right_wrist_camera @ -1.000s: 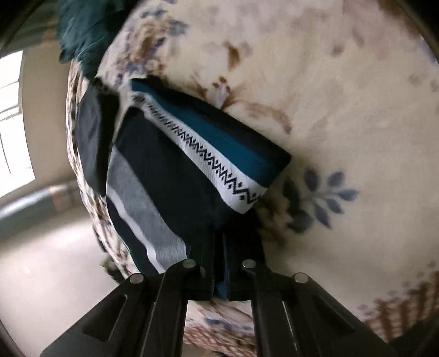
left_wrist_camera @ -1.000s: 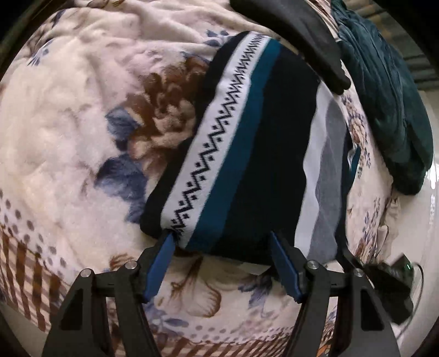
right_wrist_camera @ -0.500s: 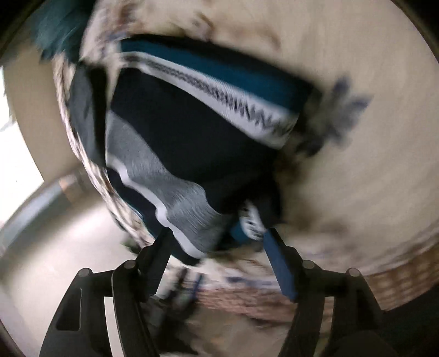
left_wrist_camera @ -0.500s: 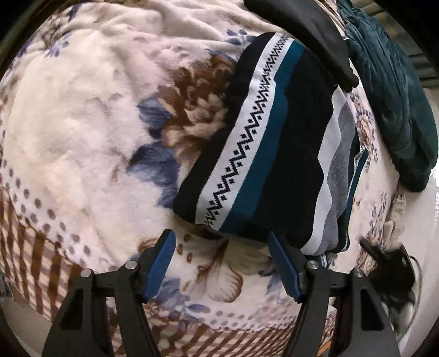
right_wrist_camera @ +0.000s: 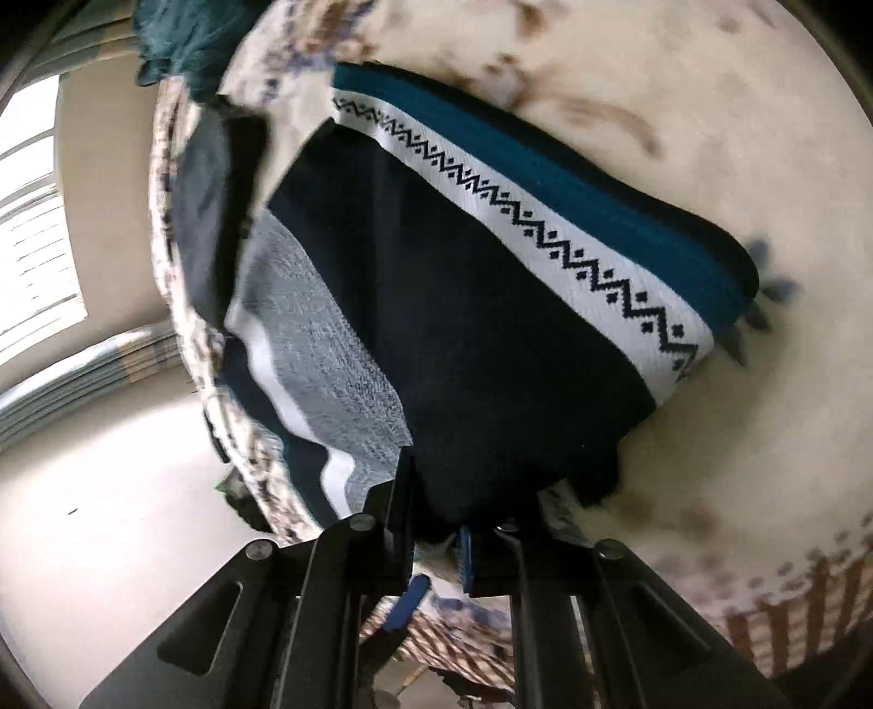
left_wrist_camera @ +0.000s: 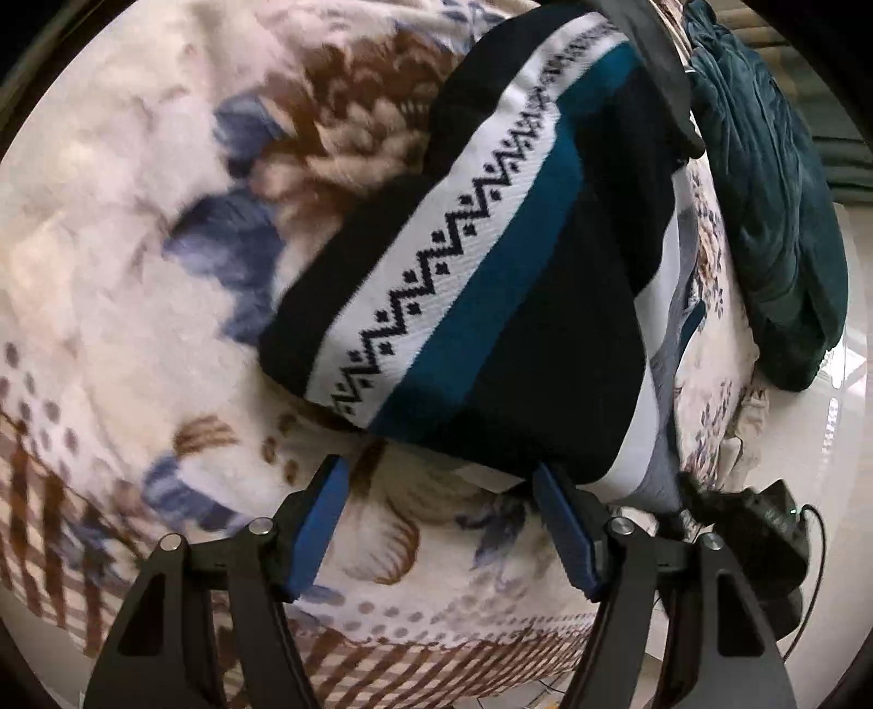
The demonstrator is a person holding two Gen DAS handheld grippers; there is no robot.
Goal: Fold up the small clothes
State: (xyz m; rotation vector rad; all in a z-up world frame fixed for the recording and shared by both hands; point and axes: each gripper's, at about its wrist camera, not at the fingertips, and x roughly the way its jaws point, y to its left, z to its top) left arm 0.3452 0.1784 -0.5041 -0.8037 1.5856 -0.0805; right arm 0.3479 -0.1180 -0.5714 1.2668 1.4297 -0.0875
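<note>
Two views. Left wrist: my left gripper (left_wrist_camera: 436, 523) gapes wide, empty, just short of the folded striped sweater (left_wrist_camera: 491, 305) on the floral blanket (left_wrist_camera: 136, 245). Right wrist: my right gripper (right_wrist_camera: 436, 523) pinches the sweater's near edge. I judge a fold underway; next, the left must grasp that edge.

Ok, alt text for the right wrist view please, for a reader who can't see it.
The right gripper is closed on the near edge of a folded striped sweater, navy with a teal band and a white zigzag strip, lying on a cream floral blanket. A dark teal garment sits at the blanket's far edge, with pale floor and a bright window to the left.
</note>
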